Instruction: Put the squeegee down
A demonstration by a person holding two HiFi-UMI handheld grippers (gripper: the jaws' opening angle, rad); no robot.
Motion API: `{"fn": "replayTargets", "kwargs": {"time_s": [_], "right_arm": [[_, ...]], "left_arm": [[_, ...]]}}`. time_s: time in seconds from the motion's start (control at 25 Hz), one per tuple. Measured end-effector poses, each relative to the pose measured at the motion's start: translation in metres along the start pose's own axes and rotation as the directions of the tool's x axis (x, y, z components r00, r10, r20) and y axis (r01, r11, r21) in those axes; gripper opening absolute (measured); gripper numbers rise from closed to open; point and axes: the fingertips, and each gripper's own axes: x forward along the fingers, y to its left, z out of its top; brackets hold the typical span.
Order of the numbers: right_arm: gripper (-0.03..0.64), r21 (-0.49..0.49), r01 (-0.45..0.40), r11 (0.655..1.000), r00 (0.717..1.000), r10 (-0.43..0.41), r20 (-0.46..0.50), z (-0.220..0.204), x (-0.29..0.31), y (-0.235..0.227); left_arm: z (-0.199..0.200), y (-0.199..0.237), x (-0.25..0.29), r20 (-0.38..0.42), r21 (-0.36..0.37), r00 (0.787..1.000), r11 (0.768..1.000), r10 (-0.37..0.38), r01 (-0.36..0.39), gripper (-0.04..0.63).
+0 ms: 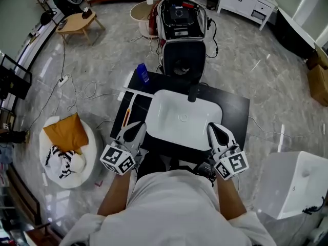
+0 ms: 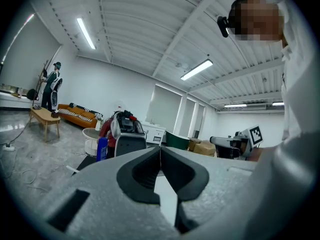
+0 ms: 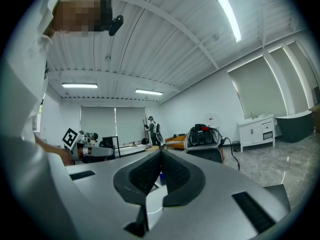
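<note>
On the left part of the black table [image 1: 236, 109] lies a thin tool, likely the squeegee [image 1: 128, 113], with an orange-marked handle and a white bar across its far end. No gripper touches it. My left gripper [image 1: 134, 129] hovers at the table's near left edge, just nearer than the squeegee, jaws shut and empty. My right gripper [image 1: 216, 130] hangs over the near right rim of the white sink basin [image 1: 166, 129], also shut and empty. In both gripper views the left gripper [image 2: 160, 149] and the right gripper [image 3: 160, 152] show pads pressed together with nothing between them.
A black faucet [image 1: 193, 93] stands at the basin's far rim. A blue bottle [image 1: 143, 73] stands on the table's far left corner. Behind the table is a black machine [image 1: 180, 35]. A round cushion with an orange cloth [image 1: 66, 133] lies on the floor at left, a white box [image 1: 294, 181] at right.
</note>
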Motion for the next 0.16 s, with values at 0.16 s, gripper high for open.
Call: {"fn": "replayTargets", "kwargs": {"time_s": [0.16], "right_arm": [[0.014, 0.008, -0.004, 1.0, 1.0, 0.004, -0.012, -0.0058, 0.0019, -0.0028]], "left_arm": [[-0.0049, 0.0023, 0.0017, -0.009, -0.006, 1.0, 1.0, -0.002, 0.002, 0.017]]}}
